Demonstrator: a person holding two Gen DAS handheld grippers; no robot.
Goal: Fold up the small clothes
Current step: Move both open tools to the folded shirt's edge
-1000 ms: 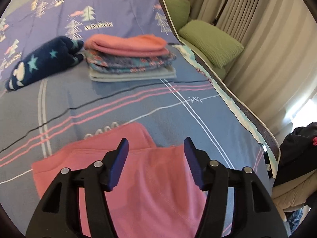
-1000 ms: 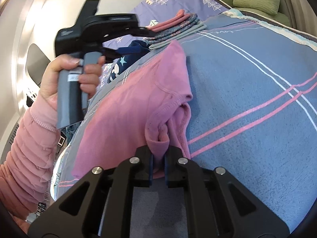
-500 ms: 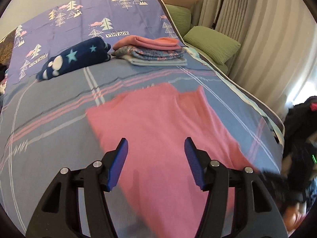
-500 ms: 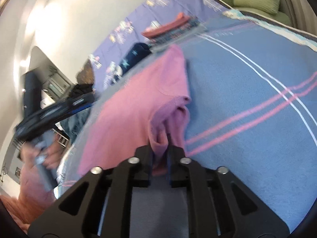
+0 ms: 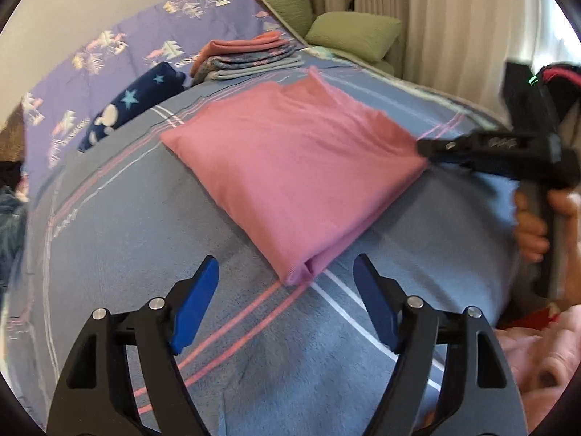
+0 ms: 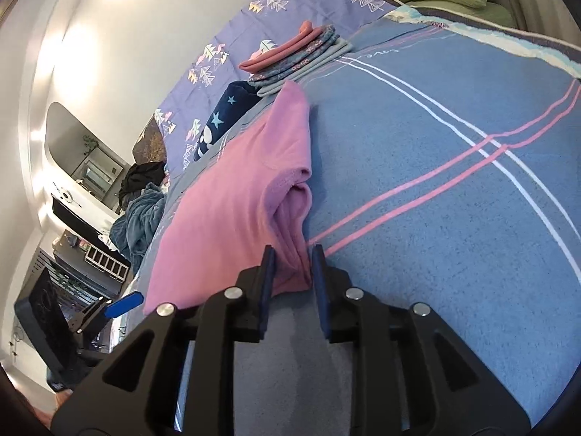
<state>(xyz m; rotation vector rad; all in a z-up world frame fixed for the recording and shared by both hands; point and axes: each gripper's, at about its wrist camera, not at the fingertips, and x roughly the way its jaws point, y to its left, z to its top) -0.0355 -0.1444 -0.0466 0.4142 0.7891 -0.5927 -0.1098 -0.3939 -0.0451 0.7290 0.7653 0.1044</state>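
Note:
A pink garment (image 5: 290, 167) lies folded in a rough rectangle on the blue striped blanket (image 5: 109, 236). My left gripper (image 5: 285, 265) hovers just short of its near corner, jaws wide and still opening, nothing between them. My right gripper (image 6: 294, 250) sits at the garment's right end (image 6: 232, 196). Its jaws are opening, and the bunched edge stands loosely in the narrow gap. In the left wrist view a hand holds the right gripper (image 5: 428, 149) at the cloth's right corner. One blue pad of the left gripper (image 6: 120, 299) shows at the lower left of the right wrist view.
A stack of folded clothes (image 5: 250, 54) and a rolled navy star-print piece (image 5: 134, 105) lie at the far end of the bed. Green pillows (image 5: 356, 32) and curtains stand behind. A heap of dark and blue clothes (image 6: 141, 210) lies off the bed's left side.
My left gripper has pulled back from above the pink cloth to its near corner and spread wider. The right jaws, shut on the bunched edge before, have parted.

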